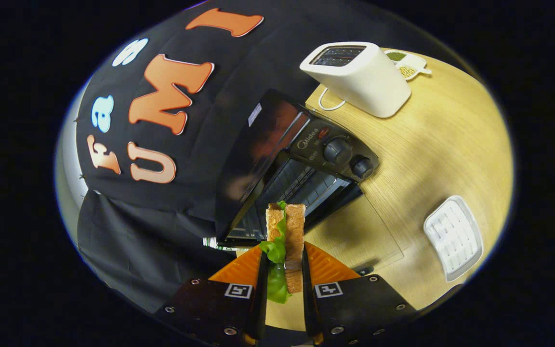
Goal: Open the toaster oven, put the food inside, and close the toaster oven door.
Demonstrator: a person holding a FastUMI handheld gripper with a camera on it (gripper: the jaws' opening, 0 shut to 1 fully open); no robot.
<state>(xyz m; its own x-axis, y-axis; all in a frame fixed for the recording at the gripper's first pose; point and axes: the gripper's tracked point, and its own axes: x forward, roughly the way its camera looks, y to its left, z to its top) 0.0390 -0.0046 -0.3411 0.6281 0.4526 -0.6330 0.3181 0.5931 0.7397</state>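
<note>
We saw the sandwich (287,241), two toast slices with lettuce between, pinched on edge in the tongs (281,270), both fingers pressing its sides. Just beyond it stood the toaster oven (301,164) at the surface's (431,144) back edge, its door (371,229) dropped open, nothing between them. A white toaster (362,77) and small dish (410,65) sat farther along; a white ridged tray (453,236) lay apart.

My gripper (282,270) clamps a lettuce-filled sandwich (285,241) on edge, just before the black toaster oven (301,168), whose glass door (374,236) lies open.
</note>
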